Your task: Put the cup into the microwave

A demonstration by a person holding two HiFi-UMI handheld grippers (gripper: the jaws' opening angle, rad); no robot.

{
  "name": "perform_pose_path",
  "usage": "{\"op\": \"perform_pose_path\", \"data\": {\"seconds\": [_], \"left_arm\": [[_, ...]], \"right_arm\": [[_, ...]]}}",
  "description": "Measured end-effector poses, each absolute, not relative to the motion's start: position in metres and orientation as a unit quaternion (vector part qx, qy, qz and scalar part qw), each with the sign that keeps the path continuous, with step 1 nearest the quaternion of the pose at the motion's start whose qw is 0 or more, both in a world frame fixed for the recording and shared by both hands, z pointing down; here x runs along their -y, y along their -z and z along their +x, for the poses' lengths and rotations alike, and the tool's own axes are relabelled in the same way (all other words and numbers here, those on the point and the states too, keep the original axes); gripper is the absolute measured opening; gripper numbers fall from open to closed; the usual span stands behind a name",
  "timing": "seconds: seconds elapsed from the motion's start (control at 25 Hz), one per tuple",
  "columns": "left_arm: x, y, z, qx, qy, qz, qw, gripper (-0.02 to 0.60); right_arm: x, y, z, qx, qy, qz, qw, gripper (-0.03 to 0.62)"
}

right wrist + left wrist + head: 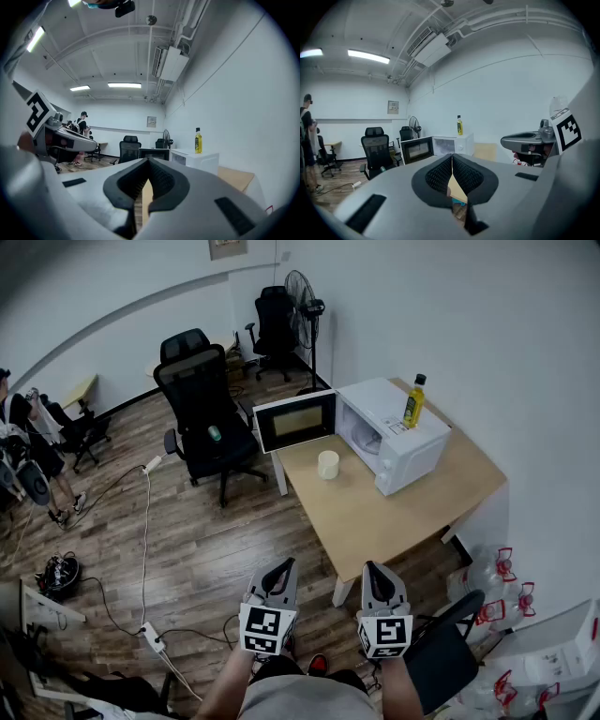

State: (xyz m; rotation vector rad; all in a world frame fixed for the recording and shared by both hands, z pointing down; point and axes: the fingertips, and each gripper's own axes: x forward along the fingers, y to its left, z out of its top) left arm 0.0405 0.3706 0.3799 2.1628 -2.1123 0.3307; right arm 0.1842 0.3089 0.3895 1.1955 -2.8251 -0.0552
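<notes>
A white cup (327, 464) stands on the light wooden table (375, 517), just in front of the white microwave (389, 435), whose door (294, 420) hangs wide open to the left. Both grippers hover well short of the table's near edge, over the floor. My left gripper (280, 566) has its jaws together with nothing between them, and so does my right gripper (374, 569). In the left gripper view the gripper (452, 157) points toward the microwave (444, 146). From the right gripper (148, 162) the microwave (186, 157) is seen; the cup is hidden in both gripper views.
A yellow oil bottle (413, 401) stands on top of the microwave. Black office chairs (204, 418) and a standing fan (302, 296) are beyond the table. Cables and a power strip (150, 637) lie on the floor. A dark chair (442, 643) sits at my right.
</notes>
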Motion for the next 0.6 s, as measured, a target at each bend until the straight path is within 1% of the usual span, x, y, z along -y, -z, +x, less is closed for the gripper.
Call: {"op": "perform_pose_path", "data": {"seconds": [0.6], "left_arm": [[-0.343,-0.386,0.038,0.691,-0.109,0.713,0.050,0.025]], "right_arm": [[-0.281,-0.397,0.189,0.917,0.001,0.397,0.032,0.017]]}}
